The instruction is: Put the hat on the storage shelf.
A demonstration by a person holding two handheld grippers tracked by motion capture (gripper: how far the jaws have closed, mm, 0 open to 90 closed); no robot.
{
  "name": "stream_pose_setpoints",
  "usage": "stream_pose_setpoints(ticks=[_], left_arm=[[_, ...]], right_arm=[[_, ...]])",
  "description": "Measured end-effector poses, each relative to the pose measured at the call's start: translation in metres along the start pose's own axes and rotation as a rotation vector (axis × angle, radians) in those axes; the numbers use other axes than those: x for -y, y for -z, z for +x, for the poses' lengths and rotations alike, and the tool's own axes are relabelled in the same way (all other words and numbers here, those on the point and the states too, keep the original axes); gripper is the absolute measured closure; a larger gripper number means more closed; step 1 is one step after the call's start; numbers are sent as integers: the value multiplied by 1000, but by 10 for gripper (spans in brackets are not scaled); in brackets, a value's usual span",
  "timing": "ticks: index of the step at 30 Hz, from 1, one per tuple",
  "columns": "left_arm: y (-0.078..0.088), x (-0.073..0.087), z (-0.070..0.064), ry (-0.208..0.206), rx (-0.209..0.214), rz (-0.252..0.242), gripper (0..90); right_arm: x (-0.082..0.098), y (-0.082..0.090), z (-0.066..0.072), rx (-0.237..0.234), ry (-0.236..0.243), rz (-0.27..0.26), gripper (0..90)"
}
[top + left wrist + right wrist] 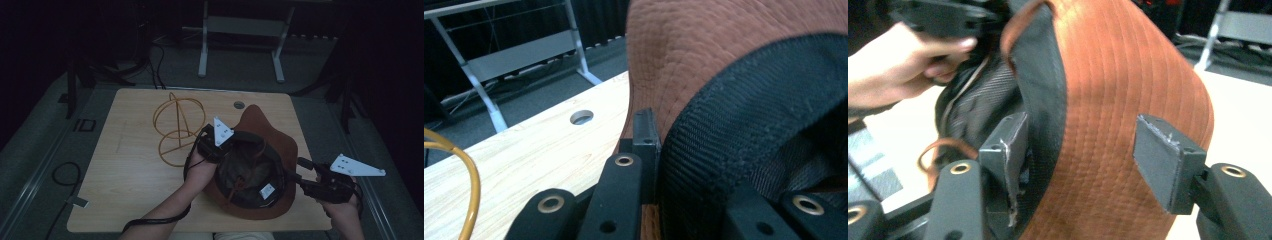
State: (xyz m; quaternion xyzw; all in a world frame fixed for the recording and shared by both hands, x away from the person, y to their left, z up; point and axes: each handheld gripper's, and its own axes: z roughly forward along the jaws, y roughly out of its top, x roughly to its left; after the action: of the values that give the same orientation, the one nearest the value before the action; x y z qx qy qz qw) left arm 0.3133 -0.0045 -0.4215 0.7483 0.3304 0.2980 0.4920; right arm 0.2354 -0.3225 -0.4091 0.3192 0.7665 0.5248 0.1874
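Note:
A brown stitched hat lies upside down on the right half of the wooden table, its black inner band and dark lining facing up. My left gripper is at the hat's left rim, shut on the crown wall. In the left gripper view one jaw presses the brown outside of the hat; the other is hidden behind the black band. My right gripper straddles the hat's right brim. It stands open: one pad touches the band side, the other pad stays clear of the brim.
A gold wire stand sits left of the hat, near my left hand. A round cable hole is at the table's far edge. A white desk frame stands on the floor beyond. Cables trail along the floor at left.

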Motion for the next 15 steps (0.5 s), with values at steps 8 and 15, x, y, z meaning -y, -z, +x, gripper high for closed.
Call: stream_pose_setpoints(ticks=[8, 15], left_arm=[[14, 1, 5, -11, 52, -50, 866], [33, 3, 11, -42, 190, -137, 864]], right_arm=[[-3, 24, -6, 71, 37, -10, 391], [6, 16, -37, 154, 11, 50, 422]])
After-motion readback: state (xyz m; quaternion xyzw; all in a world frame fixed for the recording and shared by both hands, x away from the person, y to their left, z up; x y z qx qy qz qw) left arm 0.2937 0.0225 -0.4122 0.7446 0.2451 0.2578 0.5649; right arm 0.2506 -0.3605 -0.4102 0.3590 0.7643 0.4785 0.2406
